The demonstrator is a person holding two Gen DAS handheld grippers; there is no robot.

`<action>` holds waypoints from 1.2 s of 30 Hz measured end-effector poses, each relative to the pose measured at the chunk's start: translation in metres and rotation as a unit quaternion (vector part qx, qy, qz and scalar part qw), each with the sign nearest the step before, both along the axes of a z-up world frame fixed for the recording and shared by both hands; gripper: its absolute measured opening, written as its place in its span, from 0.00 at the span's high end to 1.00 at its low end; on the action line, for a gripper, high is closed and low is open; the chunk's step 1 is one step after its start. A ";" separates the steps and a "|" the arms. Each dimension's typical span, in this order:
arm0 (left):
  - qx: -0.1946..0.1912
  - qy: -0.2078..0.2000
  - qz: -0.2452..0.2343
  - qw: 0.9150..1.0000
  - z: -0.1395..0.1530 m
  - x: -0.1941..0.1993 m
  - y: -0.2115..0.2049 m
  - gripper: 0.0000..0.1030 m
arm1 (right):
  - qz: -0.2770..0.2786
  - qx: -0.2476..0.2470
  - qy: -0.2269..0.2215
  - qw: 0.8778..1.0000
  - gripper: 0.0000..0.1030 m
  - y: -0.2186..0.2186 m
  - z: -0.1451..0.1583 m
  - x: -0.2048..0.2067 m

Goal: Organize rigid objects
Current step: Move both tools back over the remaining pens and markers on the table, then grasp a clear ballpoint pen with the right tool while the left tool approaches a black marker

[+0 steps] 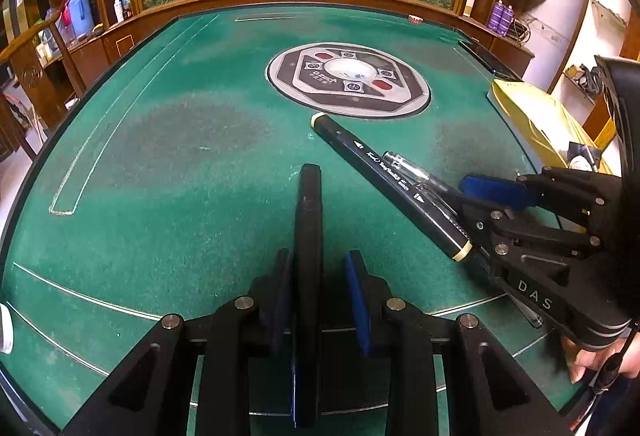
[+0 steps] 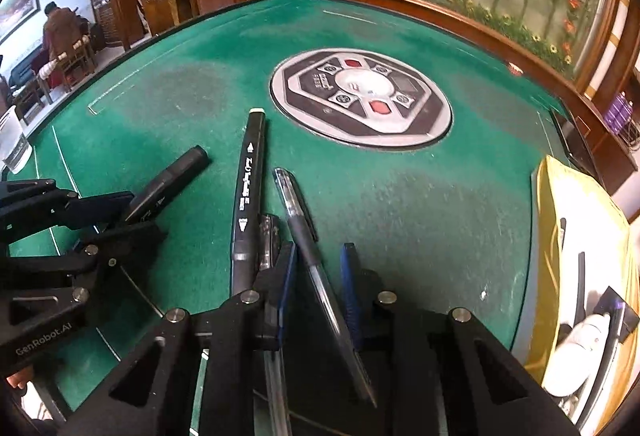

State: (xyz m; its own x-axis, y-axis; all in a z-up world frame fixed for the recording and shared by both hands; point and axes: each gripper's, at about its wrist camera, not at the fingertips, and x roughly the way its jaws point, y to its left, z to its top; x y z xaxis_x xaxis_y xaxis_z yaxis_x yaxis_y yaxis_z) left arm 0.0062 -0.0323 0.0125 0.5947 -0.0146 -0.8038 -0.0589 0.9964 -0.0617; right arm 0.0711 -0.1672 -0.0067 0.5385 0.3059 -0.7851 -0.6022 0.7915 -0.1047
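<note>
In the left wrist view, the left gripper is clamped on a black marker that points forward over the green table.

In the right wrist view, the right gripper has a clear pen between its fingers, but I cannot tell if they press it. A second marker lies just beside it.
</note>
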 end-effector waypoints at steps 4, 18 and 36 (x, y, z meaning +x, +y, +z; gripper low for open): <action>0.030 0.000 -0.003 1.000 -0.001 0.002 -0.009 0.70 | 0.004 0.016 0.002 1.000 0.78 -0.004 0.000 0.002; 0.022 0.002 -0.032 0.999 -0.002 0.012 -0.014 0.45 | 0.011 0.040 0.017 0.999 0.91 -0.008 -0.001 0.005; 0.018 0.008 -0.049 0.999 -0.003 0.014 -0.022 0.30 | 0.002 0.080 0.042 0.996 0.91 -0.019 -0.001 0.013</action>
State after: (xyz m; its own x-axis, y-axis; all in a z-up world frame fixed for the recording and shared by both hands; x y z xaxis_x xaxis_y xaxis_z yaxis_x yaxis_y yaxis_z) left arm 0.0200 -0.0541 0.0095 0.5797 -0.0422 -0.8138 0.0377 0.9990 -0.0249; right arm 0.0838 -0.1861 -0.0075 0.4709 0.4326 -0.7688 -0.6072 0.7912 0.0733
